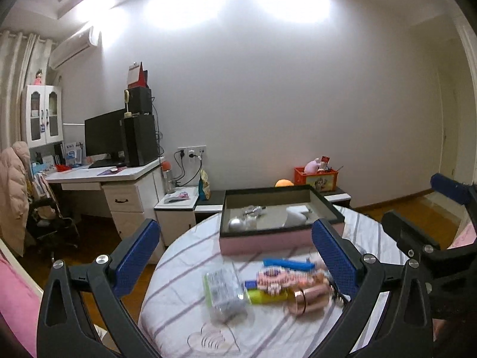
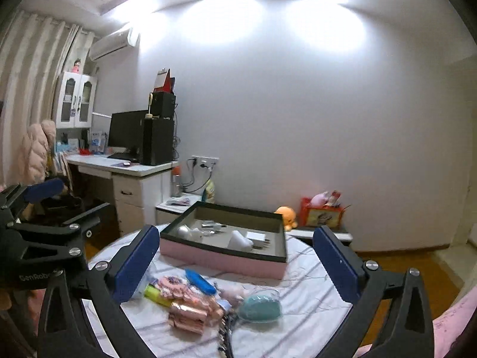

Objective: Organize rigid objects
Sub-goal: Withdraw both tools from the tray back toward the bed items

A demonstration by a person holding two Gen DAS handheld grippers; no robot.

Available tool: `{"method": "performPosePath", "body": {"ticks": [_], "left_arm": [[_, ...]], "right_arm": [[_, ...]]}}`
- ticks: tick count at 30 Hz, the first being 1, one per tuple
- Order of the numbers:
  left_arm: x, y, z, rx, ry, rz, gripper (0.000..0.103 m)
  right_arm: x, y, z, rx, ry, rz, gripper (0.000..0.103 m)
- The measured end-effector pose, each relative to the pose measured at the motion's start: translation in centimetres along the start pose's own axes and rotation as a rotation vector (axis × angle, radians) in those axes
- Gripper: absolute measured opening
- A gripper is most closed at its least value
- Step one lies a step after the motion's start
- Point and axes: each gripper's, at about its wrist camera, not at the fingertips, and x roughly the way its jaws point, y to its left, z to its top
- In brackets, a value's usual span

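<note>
The left gripper (image 1: 238,256) stands with its jaws spread wide and nothing between them, raised over the near edge of the round table (image 1: 298,337); the right gripper (image 2: 235,265) is likewise wide open and empty, just beside it over the same edge. The table wears a white cloth with thin purple stripes; at its far edge sits a shallow pink box (image 2: 220,261) with a dark rim, and inside lie a silver ball (image 2: 184,231), a white charger (image 2: 257,236) and a few small pieces too blurred to name. Loose things cluster near the middle of the table, apart from the box: a blue tube (image 2: 200,280), a yellow-green tube (image 1: 266,296), a rose-gold cylinder (image 2: 187,317), a pink patterned piece (image 1: 275,279), a teal oval case (image 2: 260,307), and a clear packet (image 1: 222,294) toward the left edge; none touches either gripper.
</note>
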Motion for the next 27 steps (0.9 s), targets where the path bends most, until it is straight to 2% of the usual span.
{"method": "performPosePath", "body": {"ticks": [4, 15, 20, 27], "left_arm": [[-0.8, 0.0, -1.1, -0.021, -0.019, -0.005, 0.103], [-0.1, -0.5, -2.9, -0.015, 0.038, -0.020, 0.103], [1.9, -0.3, -5.0, -0.031, 0.136, -0.057, 0.103], [5.4, 1.8, -8.3, -0.084, 0.283, -0.042, 0.103]], "right_arm": [[-1.3, -0.2, -0.9, 0.035, -0.001, 0.005, 0.103], [-0.6, -0.3, -3.2, 0.057, 0.054, 0.009, 0.103], [0.5, -0.6, -5.2, 0.067, 0.119, 0.006, 0.103], [3.6, -1.5, -8.2, 0.116, 0.247, 0.017, 0.103]]}}
